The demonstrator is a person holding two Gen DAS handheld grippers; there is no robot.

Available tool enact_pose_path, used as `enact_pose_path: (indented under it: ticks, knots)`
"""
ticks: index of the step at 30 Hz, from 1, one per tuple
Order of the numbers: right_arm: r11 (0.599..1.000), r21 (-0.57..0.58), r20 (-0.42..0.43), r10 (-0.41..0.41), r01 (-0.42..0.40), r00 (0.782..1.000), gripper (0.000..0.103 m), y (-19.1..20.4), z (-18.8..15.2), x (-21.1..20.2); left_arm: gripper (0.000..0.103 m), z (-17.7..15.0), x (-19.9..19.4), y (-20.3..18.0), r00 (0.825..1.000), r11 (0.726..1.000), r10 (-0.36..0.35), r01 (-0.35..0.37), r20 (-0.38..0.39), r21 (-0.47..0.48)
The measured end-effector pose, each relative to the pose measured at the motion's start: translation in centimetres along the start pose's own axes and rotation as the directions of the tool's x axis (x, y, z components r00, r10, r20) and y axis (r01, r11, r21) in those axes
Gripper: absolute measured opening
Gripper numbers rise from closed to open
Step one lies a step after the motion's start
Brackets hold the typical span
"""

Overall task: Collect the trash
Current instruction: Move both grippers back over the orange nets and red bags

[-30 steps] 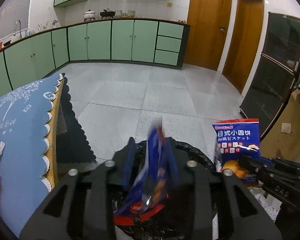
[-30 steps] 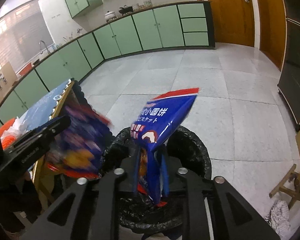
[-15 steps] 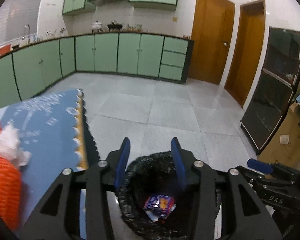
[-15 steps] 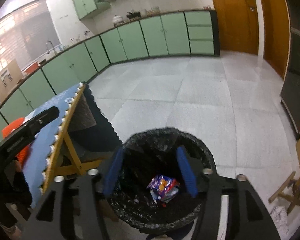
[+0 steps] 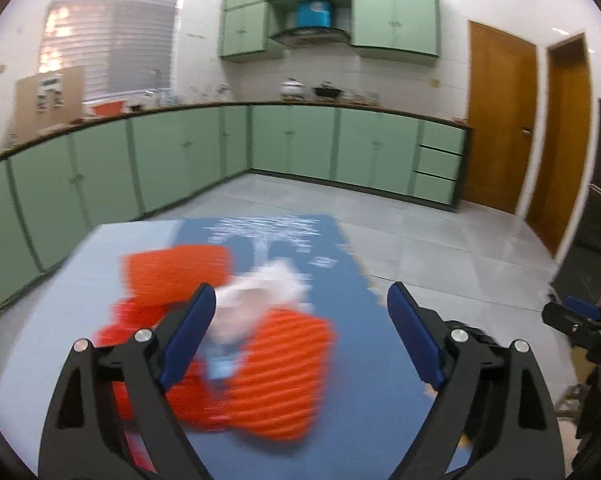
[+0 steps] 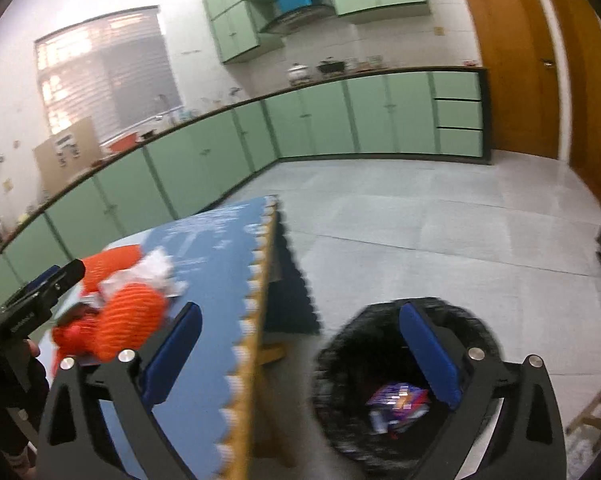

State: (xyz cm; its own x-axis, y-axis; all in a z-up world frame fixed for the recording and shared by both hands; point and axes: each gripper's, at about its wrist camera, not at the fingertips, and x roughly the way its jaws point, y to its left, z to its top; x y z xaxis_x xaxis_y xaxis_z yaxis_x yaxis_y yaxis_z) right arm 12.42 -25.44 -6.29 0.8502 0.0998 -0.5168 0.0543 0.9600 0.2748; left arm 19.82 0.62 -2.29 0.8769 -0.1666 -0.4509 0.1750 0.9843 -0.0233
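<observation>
Both pairs of fingers stand spread wide and empty, having just been opening, with nothing between them. The left gripper point(image 5: 300, 308) points over the desk point(image 5: 360, 360) at a heap of trash: orange ribbed wrappers point(image 5: 276, 372) with crumpled white paper point(image 5: 260, 300) on top, lying on the blue cloth toward its near left part. The left finger point(image 5: 188, 332) overlaps the heap's edge in the view, but blur hides whether it touches; the other finger shows over bare cloth to the right.

The right gripper point(image 6: 300, 344) hangs over the gap between the desk edge point(image 6: 256, 320) and the black-lined bin point(image 6: 404, 380) on the floor to the right of the desk. Blue snack packets point(image 6: 396, 400) lie at the bin's bottom, so that part looks done.

The step in hand seems to be the reach for the next piece. To do it well, I would:

- Slow the left gripper before it closes; the heap is light and loose, and a fast approach may scatter it.
- Centre the fingers on one piece, probably the white paper on top, not the whole heap.
- Bring the fingers low onto the cloth so the thin material cannot slip out beneath.
- Bring the right gripper in on the heap's near side, clear of the left one.
</observation>
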Motion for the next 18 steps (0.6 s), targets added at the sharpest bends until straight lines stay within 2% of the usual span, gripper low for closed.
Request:
enact_pose_path:
  ticks: [5, 8, 13, 18]
  knots:
    - [0.996, -0.024, -0.037, 0.084, -0.085, 0.996, 0.097, 6.0, -0.9, 2.1, 0.085, -0.8, -2.7, 5.1, 0.993, 0.993, 0.117, -0.117, -0.007, -0.011]
    - [0.992, -0.028, -0.064, 0.122, -0.124, 0.99, 0.097, 8.8, -1.7, 3.8, 0.085, -2.5, -3.6, 8.1, 0.984, 0.984, 0.174, -0.176, -0.042, -0.025]
    - [0.987, -0.06, -0.132, 0.143, -0.152, 0.981, 0.093, 12.8, -3.7, 6.8, 0.085, -5.1, -4.5, 11.3, 0.976, 0.98, 0.182, -0.19, -0.116, -0.06]
    - [0.984, -0.088, -0.178, 0.137, -0.155, 0.974, 0.087, 15.1, -4.9, 8.5, 0.081, -6.9, -4.2, 12.1, 0.974, 0.983, 0.151, -0.166, -0.166, -0.078]
